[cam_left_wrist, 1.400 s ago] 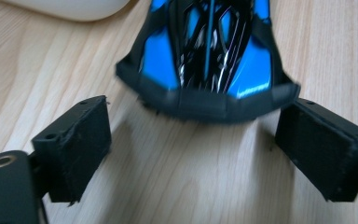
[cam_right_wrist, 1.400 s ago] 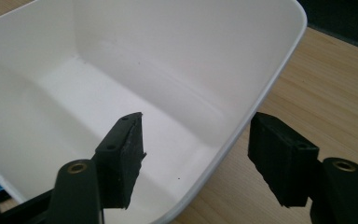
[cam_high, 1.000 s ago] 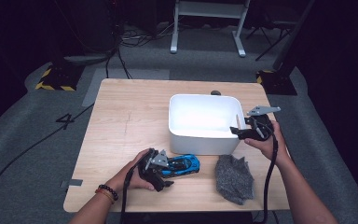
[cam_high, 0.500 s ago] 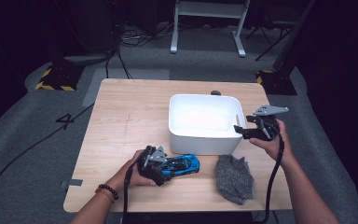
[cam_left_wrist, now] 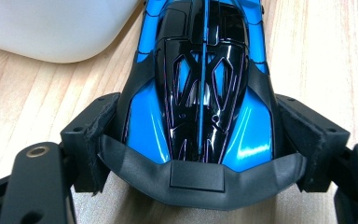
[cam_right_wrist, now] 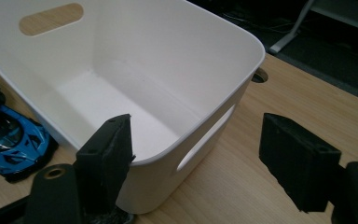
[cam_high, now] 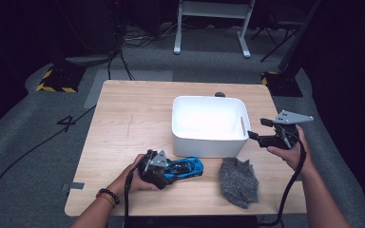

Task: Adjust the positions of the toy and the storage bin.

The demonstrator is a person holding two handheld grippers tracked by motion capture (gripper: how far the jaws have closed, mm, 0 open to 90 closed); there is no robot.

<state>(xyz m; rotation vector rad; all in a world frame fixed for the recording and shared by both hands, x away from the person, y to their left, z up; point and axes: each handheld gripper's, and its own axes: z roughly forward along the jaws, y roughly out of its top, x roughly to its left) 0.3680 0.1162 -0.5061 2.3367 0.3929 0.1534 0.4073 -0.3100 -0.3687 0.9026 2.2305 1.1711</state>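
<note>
Left gripper (cam_high: 158, 167) pinches blue toy car (cam_high: 183, 167) on the table (cam_high: 123, 123).
Its jaws have just closed onto the car's flanks, before the white bin (cam_high: 209, 124); grey cloth (cam_high: 238, 181) lies right; right gripper (cam_high: 256, 130), jaws just widening, spread, empty at the bin's end.
</note>
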